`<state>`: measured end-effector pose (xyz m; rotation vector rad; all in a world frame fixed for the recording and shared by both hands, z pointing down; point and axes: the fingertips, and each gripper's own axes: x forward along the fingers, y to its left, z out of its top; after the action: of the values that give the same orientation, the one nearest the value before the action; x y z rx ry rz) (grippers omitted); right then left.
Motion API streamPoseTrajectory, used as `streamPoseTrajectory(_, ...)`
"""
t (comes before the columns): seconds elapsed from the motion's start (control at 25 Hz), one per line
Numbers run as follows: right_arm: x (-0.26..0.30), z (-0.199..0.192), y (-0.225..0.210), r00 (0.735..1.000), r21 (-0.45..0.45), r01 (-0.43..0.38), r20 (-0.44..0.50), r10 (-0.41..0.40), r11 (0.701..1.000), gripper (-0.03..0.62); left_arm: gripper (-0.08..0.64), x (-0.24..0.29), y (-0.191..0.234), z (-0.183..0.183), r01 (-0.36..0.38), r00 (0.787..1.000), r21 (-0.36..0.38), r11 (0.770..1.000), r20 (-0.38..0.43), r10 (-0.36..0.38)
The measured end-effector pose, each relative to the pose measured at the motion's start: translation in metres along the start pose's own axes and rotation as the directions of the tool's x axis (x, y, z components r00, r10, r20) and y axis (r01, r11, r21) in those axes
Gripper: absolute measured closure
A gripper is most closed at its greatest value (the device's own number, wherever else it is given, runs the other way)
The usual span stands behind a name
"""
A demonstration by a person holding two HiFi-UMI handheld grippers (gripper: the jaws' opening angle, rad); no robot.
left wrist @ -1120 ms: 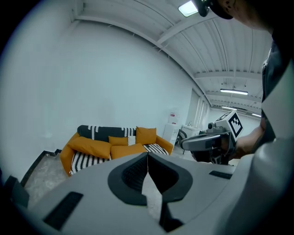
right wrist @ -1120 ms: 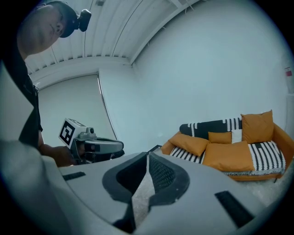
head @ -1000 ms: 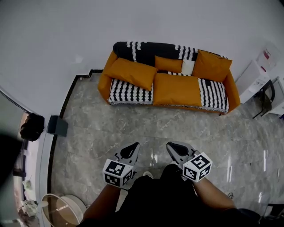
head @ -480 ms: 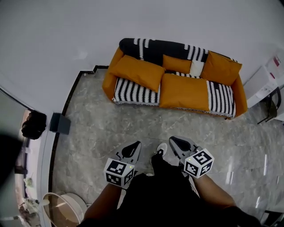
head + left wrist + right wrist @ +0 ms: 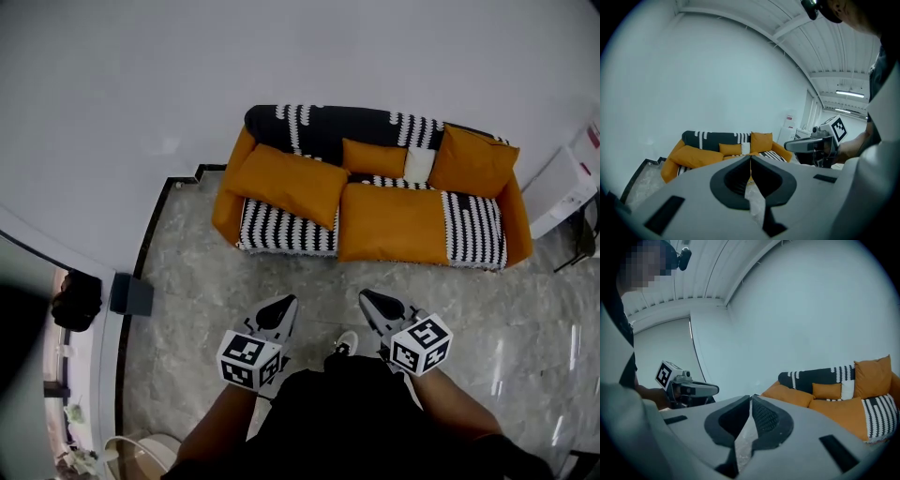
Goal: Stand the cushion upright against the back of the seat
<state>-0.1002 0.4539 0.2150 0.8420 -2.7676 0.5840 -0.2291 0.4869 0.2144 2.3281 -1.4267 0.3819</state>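
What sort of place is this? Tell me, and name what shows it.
Probably a lounge corner in an office-type building: an orange sofa against a bare white wall, a polished stone floor, and strip lights on a ribbed ceiling.

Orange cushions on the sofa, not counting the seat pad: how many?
3. The left cushion lies slumped at the left end; the middle cushion, smaller, leans on the back; the right cushion stands in the right corner. None seems hidden.
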Motion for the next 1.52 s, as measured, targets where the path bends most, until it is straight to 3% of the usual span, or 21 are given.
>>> streamPoseTrajectory(0.32,0.046,0.033,-0.069,1.000,-0.018,-0.017,0.001,0.017,1.000,0.552,0.543,0.059,0.052,0.033,-0.075,0.997,0.015,0.997,-0.006,0.075)
streamPoseTrajectory(0.8,0.099,0.040,-0.113,1.000,0.029,0.007,-0.012,-0.007,1.000,0.552,0.543,0.094,0.114,0.040,-0.115,0.991,0.013,0.993,-0.068,0.116)
streamPoseTrajectory(1.04,0.155,0.041,-0.134,0.997,0.051,0.074,-0.029,-0.072,0.996,0.552,0.543,0.122,0.173,0.051,-0.077,0.994,0.023,0.997,-0.075,0.078)
streamPoseTrajectory(1.28,0.237,0.078,-0.142,0.991,0.031,0.129,-0.027,-0.128,0.991,0.552,0.543,0.161,0.241,0.087,0.008,0.995,0.160,0.987,-0.103,0.008)
streamPoseTrajectory(1.52,0.313,0.119,-0.146,0.981,0.018,0.193,0.001,-0.193,0.981,0.552,0.543,0.192,0.320,0.119,0.080,0.993,0.177,0.981,-0.103,-0.062)
